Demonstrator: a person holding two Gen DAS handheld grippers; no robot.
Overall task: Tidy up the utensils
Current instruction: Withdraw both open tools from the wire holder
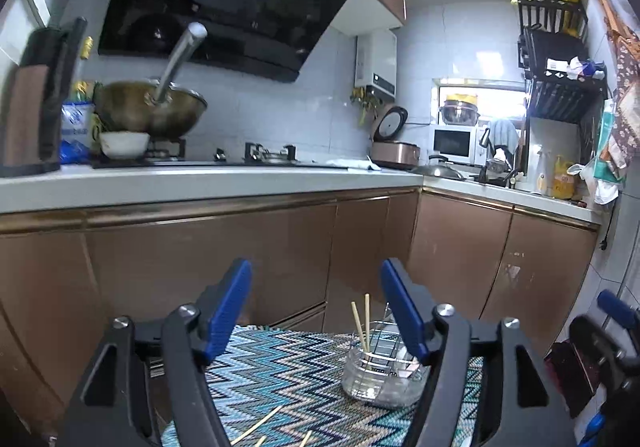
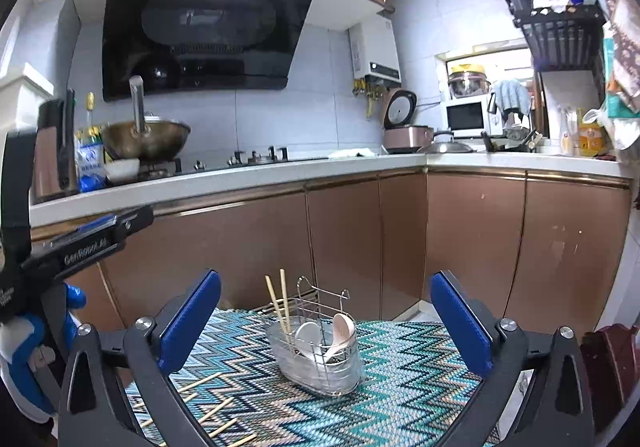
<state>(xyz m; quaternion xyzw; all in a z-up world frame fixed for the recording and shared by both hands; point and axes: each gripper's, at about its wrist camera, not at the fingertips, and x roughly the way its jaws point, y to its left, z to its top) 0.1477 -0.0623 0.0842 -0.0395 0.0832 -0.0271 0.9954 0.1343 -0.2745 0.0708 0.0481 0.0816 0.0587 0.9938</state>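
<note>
At table centre stands caddy (image 2: 318,357) on zigzag mat (image 2: 400,407), clear of every mat edge, free room all round. Holds two chopsticks (image 2: 280,301) upright at 10 o'clock, spoons (image 2: 340,331) at 2. Loose chopsticks (image 2: 208,413) at 7 o'clock. Left gripper (image 1: 316,311) and right gripper (image 2: 326,323) spread wide, gripping nothing. Spoons plain only from right view.
</note>
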